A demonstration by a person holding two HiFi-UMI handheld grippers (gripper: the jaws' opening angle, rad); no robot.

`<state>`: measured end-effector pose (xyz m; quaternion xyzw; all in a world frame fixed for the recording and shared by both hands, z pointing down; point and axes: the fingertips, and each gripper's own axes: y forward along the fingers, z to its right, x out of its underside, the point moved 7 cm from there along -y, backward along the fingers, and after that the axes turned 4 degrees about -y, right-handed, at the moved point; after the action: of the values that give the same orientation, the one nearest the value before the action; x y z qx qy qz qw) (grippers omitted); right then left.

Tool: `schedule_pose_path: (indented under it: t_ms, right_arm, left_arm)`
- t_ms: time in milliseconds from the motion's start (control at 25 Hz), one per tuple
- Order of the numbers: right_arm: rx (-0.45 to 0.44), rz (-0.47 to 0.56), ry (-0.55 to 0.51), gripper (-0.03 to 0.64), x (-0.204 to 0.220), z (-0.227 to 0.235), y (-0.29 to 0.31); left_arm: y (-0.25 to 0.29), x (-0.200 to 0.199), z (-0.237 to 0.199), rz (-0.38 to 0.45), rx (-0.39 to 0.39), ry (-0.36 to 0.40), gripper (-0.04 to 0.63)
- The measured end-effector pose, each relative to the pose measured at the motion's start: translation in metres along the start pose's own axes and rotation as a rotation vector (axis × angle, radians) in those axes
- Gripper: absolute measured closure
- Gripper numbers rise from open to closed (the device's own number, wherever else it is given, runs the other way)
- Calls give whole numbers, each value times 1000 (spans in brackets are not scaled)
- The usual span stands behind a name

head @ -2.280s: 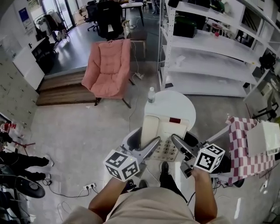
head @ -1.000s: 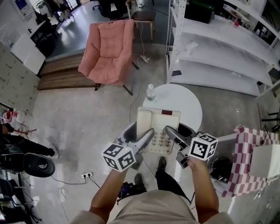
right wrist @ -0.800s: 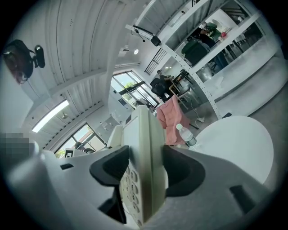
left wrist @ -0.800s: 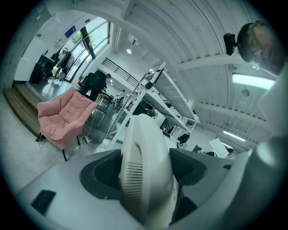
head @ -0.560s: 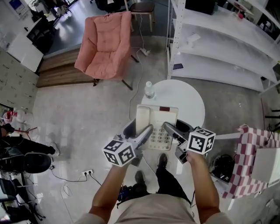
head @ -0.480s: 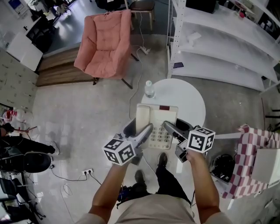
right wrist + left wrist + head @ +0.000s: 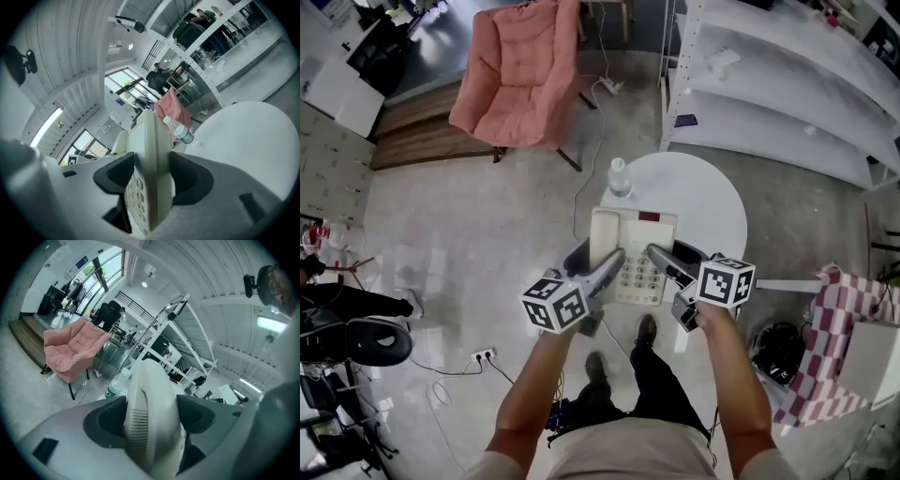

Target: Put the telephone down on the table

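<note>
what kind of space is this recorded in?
Probably an open office or lab workspace: tall white shelving, a pink armchair on bare polished floor, office chairs beyond it, and a small round table.

Table top: the round white table (image 7: 712, 202) is bare across its right and far parts.
Far-left rim: a water bottle (image 7: 619, 177) stands upright, just beyond the telephone (image 7: 633, 248).
Near-left: the telephone covers this part, with the left gripper (image 7: 612, 262) and right gripper (image 7: 656, 255) clamped on its sides.
Far right: white shelving (image 7: 769, 84) stands near the table.
Left: open floor (image 7: 487, 234); the pink armchair (image 7: 511, 75) is well apart.
</note>
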<state>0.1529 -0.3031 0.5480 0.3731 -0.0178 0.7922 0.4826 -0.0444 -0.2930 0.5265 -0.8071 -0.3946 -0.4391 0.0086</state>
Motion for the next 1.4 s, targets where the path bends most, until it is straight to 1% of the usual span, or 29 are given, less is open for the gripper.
schedule_pose_path:
  t_ms: [760, 1400]
  right_arm:
    - [27, -48, 78, 393, 32, 91, 49]
    - [50, -79, 90, 390, 53, 150, 80]
  left_arm:
    - [64, 47, -70, -74, -45, -61, 270]
    - [102, 81, -115, -99, -84, -110, 270]
